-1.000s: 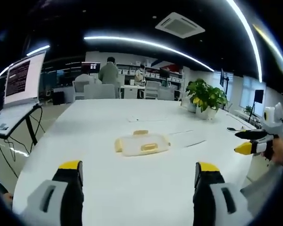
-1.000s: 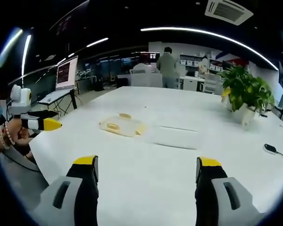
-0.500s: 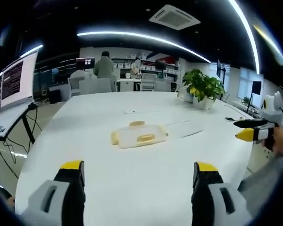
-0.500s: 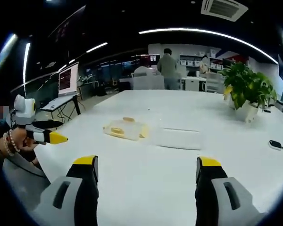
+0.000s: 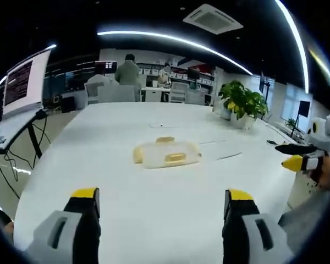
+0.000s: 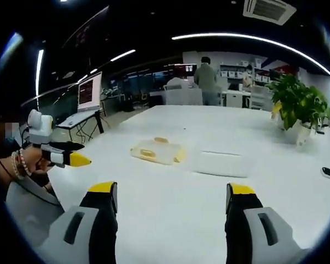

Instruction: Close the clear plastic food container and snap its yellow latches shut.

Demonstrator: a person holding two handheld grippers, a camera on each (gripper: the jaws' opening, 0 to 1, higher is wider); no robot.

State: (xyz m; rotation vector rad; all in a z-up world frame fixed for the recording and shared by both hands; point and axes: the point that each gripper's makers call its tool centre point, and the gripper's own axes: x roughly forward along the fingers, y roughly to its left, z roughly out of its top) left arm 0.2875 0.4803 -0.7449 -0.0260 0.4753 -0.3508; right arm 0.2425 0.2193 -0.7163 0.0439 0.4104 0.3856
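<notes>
Nearest, my left claw [image 5: 159, 201] and my right claw [image 6: 172, 195] both stand spread, pinching nothing, above the bare white worktop [image 5: 154, 187]. Ahead of both, well apart from either, the clear food container [image 5: 167, 155] rests on the worktop, its yellow latches [image 5: 175, 159] unsnapped as far as I can judge. Its long axis runs across the left claw's line of sight, dead ahead; from the right claw it lies ahead and slightly left. Its separate lid [image 6: 222, 163] lies just beside it. Neither claw is clearly nearer. Beyond: a potted plant [image 6: 297, 104]
</notes>
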